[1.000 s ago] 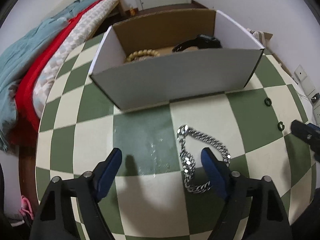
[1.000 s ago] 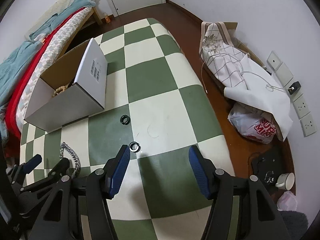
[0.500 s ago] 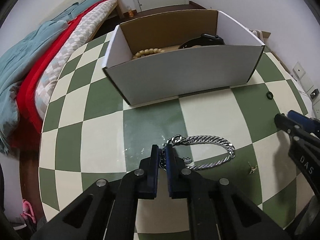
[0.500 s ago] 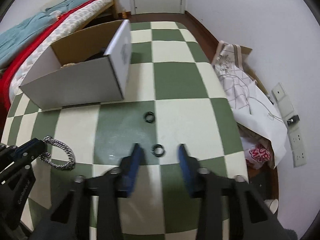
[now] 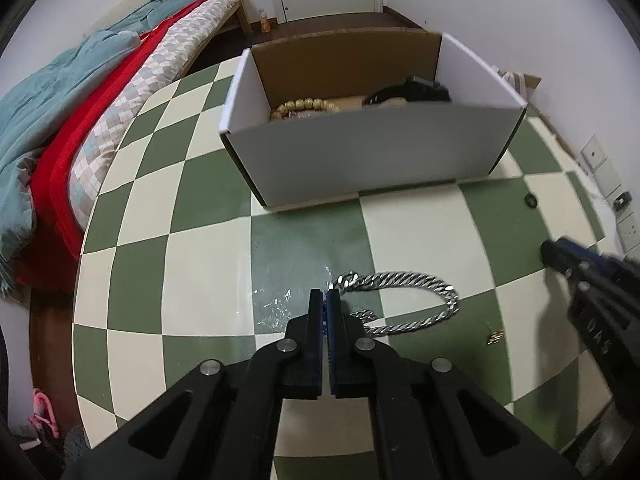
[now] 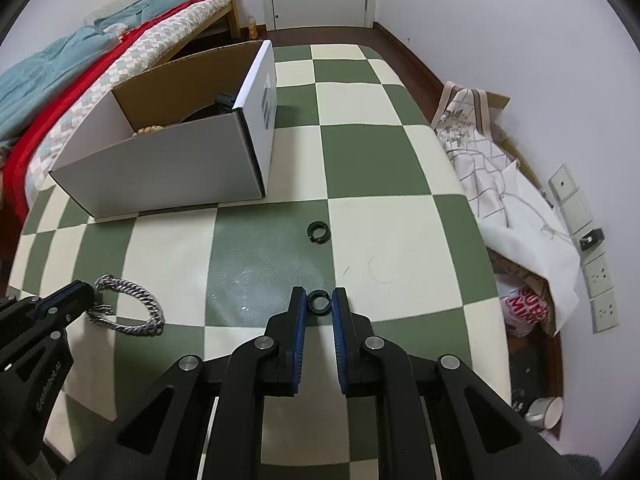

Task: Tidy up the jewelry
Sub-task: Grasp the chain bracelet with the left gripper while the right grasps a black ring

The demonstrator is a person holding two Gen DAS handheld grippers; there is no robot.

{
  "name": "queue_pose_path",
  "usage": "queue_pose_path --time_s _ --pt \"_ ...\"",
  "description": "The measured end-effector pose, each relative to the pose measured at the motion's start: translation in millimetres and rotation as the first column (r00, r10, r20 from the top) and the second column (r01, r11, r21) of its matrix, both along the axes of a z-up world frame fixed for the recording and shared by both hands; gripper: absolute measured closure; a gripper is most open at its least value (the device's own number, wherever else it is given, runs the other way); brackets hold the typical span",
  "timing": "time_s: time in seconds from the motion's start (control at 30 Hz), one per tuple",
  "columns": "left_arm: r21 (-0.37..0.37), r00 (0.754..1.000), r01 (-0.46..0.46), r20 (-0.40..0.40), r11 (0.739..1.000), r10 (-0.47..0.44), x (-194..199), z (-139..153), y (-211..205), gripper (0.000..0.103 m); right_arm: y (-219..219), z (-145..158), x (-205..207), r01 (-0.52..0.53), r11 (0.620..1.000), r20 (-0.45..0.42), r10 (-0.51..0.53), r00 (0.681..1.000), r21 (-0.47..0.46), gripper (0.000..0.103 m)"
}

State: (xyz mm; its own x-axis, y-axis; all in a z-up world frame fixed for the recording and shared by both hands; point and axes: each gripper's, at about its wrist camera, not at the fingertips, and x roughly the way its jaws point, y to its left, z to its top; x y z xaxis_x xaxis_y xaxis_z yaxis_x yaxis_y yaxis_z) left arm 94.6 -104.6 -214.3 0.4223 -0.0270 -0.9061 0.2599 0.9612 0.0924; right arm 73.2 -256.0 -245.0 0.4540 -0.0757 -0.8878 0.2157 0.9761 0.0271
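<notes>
- Reference landmark: the white cardboard box (image 5: 372, 152), open at the top, standing on the green-and-cream checked bench (image 5: 208, 256).
- Left of the box: the bench edge curves away close by. Beyond it lies a bed (image 5: 80, 112) with red, checked and teal covers. Little free surface remains on that side.
- Inside the box: a string of tan beads (image 5: 304, 106) and a black watch-like item (image 5: 408, 90).
- In front of the box, left part: the left tongs (image 5: 325, 300) are fully together, with one end of the silver chain bracelet (image 5: 416, 280) pinched between the pads. The remaining chain loops to the right, flat on the bench.
- In front of the box: open checked surface separates the box wall from both tongs.
- Beside the chain, away from the box: a small gold piece (image 5: 495, 337) lies loose.
- In front of the box's right corner: one black ring (image 6: 317, 232) lies free.
- Nearer the camera than that ring: a second black ring (image 6: 319, 302) sits between the pads of the right tongs (image 6: 319, 305), which are closing; the pads appear to touch its sides.
- Right of the box: wide clear bench surface to the right edge. Beyond that edge, patterned cloth (image 6: 480, 140), a white sheet (image 6: 532, 232) and wall sockets (image 6: 600, 276).
</notes>
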Motion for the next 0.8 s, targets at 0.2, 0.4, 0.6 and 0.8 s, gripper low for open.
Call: queue_pose_path --time_s 0.2,0.4,0.6,0.8 --pt "-0.096 0.999 -0.025 0.039 0.995 0.029 7.8 36.9 12.6 0.103 -0.7 18.3 -11.5 0.014 0.998 0.043 -0.017 0.999 0.065 0.089" --pt "-0.319 0.998 -0.014 -0.056 0.948 -0.004 20.4 49.3 29.7 0.097 -3.0 36.8 -15.3 0.021 0.994 0.075 -0.030 0.997 0.111 0.090" --pt "-0.349 0.977 -0.100 -0.211 0.932 0.026 28.9 -1.6 39.2 0.043 -8.0 35.7 -16.4 0.038 0.991 0.067 -0.047 0.997 0.128 0.090" --pt "-0.146 0.992 0.040 -0.114 0.989 -0.057 20.9 -13.0 -0.4 0.044 -8.3 28.8 -17.3 0.046 0.990 0.050 -0.053 0.997 0.133 0.090"
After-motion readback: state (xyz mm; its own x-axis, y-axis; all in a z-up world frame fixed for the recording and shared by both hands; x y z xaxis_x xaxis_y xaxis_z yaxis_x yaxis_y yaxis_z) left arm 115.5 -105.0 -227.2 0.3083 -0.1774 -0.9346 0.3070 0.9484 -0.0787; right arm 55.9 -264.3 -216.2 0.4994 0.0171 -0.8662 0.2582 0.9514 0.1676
